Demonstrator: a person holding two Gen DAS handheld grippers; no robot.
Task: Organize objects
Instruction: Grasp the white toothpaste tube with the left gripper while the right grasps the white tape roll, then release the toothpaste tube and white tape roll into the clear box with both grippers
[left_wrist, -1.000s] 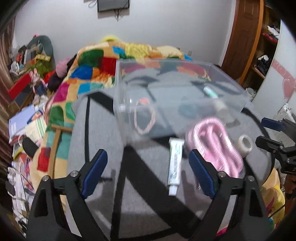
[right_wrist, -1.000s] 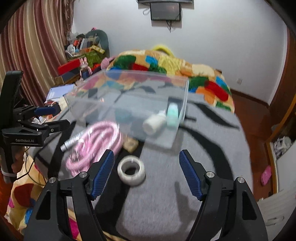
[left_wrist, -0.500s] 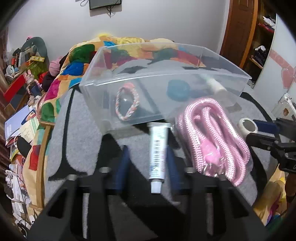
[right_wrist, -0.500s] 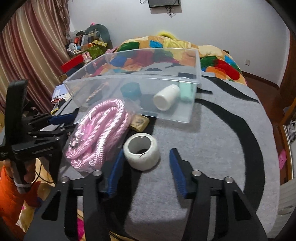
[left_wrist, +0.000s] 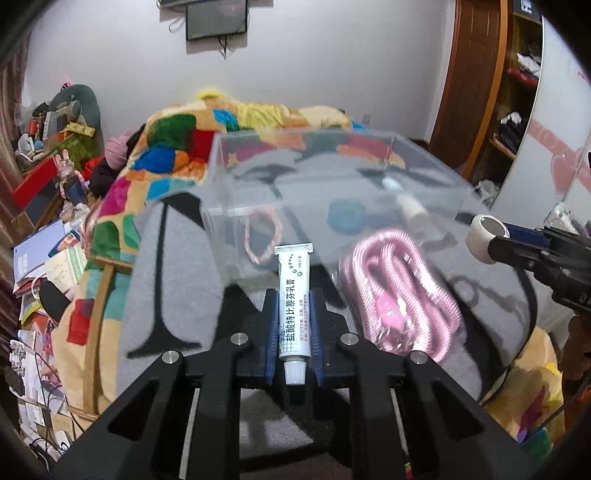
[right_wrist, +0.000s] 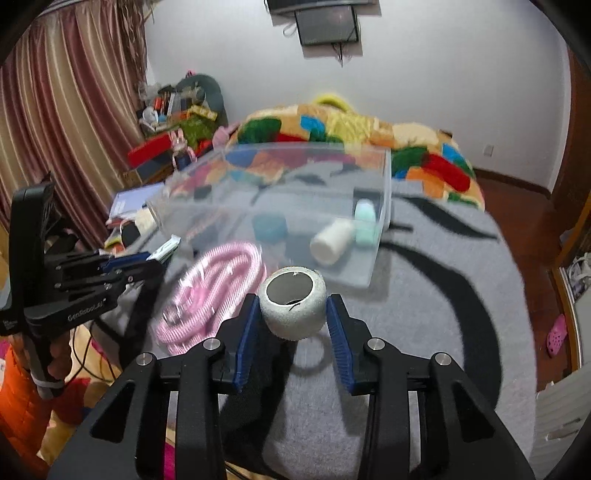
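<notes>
Clear glossy plastic bin (left_wrist: 332, 206), fuzzy grey cloth mat (right_wrist: 424, 295), rough white tape roll (right_wrist: 293, 306).

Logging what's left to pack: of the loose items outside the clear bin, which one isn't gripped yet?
The coiled pink rope, lying on the grey rug beside the bin.

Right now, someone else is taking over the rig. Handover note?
Left claw: shut on the white ointment tube with green print, cap toward the camera.
Right claw: shut on the white roll of tape, lifted off the grey rug.
Clear plastic bin: already holds a white bottle, a mint-green bottle, a teal round tin and a pink braided loop.
Left: drop the tube and tape in the bin, then the coiled pink rope lying on the rug in front of it.
</notes>
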